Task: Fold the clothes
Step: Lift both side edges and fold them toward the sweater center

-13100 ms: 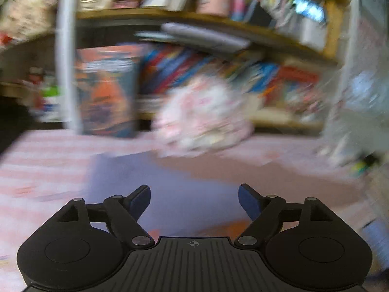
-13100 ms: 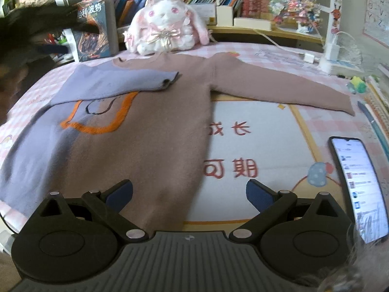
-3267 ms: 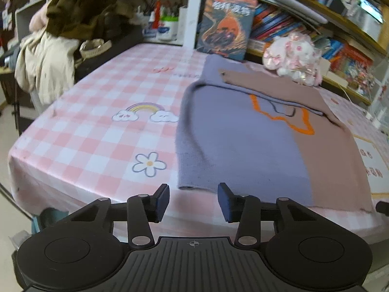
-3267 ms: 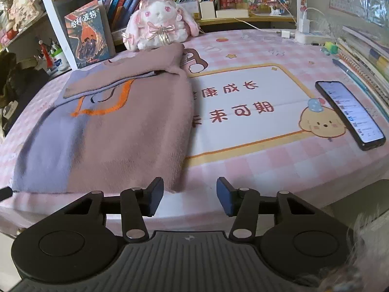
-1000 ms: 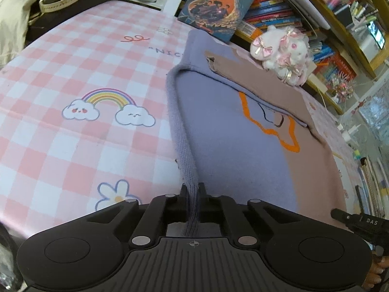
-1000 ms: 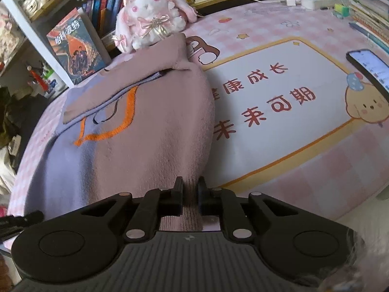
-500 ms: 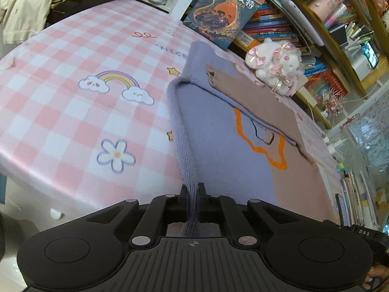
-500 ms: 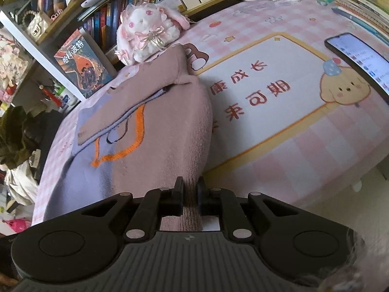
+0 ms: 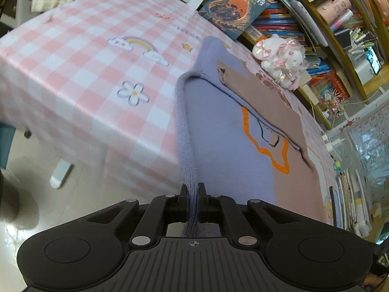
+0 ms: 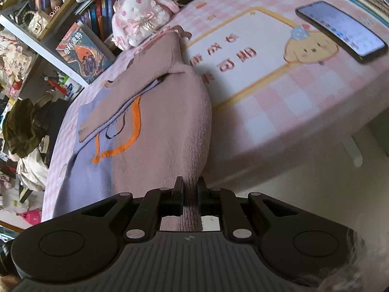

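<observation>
Two grippers, each pinching one bottom corner of the sweater. Left gripper [image 9: 193, 196] clamped on the lavender hem corner; right gripper [image 10: 189, 192] clamped on the mauve hem corner. Knit runs straight through both sets of jaws, so both hold fabric, nothing loose. Sweater [image 9: 226, 131] is two-tone, lavender and mauve, with an orange outline on the chest; its hem end is lifted off the near table edge and pulled taut towards the cameras, body draped back onto the pink checked tablecloth [image 9: 80, 56]. Corner grips likely keep the hem straight so the bottom can be carried up over the chest in one fold. Both sleeves [image 10: 126, 90] already lie crossed over the chest, so the side folds look done. Farther right, a phone [image 10: 340, 31] lies on the printed mat [image 10: 255, 48], well apart from the sweater. At the far end, a plush bunny [image 10: 141, 17] sits just beyond the collar, with a standing book [image 9: 237, 4] and bookshelves behind.
</observation>
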Motion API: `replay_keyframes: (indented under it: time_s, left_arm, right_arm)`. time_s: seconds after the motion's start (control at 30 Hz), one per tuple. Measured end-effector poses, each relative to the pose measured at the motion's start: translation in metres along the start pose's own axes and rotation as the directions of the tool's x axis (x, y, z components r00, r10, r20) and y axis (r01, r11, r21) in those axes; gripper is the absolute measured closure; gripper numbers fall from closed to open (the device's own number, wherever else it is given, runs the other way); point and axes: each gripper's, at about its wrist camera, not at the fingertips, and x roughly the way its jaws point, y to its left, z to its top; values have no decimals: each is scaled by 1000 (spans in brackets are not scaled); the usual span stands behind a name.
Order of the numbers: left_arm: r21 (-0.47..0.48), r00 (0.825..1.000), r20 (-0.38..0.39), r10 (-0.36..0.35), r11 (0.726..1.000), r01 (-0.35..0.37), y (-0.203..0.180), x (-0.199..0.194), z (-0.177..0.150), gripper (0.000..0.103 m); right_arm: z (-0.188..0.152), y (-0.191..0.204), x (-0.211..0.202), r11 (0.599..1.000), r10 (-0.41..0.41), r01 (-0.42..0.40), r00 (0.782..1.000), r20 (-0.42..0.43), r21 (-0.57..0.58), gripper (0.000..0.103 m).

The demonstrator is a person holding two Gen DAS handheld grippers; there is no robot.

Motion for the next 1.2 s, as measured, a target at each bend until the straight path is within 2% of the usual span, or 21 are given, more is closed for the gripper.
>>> replay_keyframes:
  time_s: [0.13, 0.23, 0.3, 0.47, 0.6, 0.67, 0.8, 1.0, 1.2]
  left_arm:
    - [-35, 1000, 5, -22, 999, 22, 0, -4, -3, 99]
    - [-64, 996, 33, -81, 995, 83, -4, -11, 4, 99]
    - [-85, 988, 70, -138, 986, 144, -8, -18, 13, 99]
    - [-125, 949, 180, -258, 951, 282, -19, -23, 50, 99]
    - [-115, 921, 232, -312, 932, 344, -32, -15, 82, 99]
    - [-104, 913, 243, -327, 927, 359, -38, -8, 98, 99]
    - [-110, 912, 238, -336, 923, 369, -45, 12, 128, 99]
    - [-114, 918, 211, -336, 924, 365, -47, 43, 160, 99]
    - [-133, 935, 175, -309, 933, 334, -44, 75, 190, 99]
  right_arm:
    - [-1, -10, -4, 999, 26, -25, 999, -33, 38, 94]
    - [3, -16, -10, 993, 78, -74, 996, -46, 90, 94]
    - [11, -18, -17, 981, 143, -137, 989, -34, 140, 94]
    - [43, -14, -36, 915, 318, -327, 945, 76, 235, 94]
    - [77, -3, -36, 865, 383, -419, 907, 176, 276, 94]
    - [93, 5, -31, 858, 389, -434, 898, 206, 273, 94]
    - [116, 17, -19, 858, 379, -436, 895, 238, 272, 94]
    - [148, 26, 7, 864, 358, -420, 900, 248, 276, 94]
    - [176, 33, 39, 868, 314, -385, 915, 252, 315, 94]
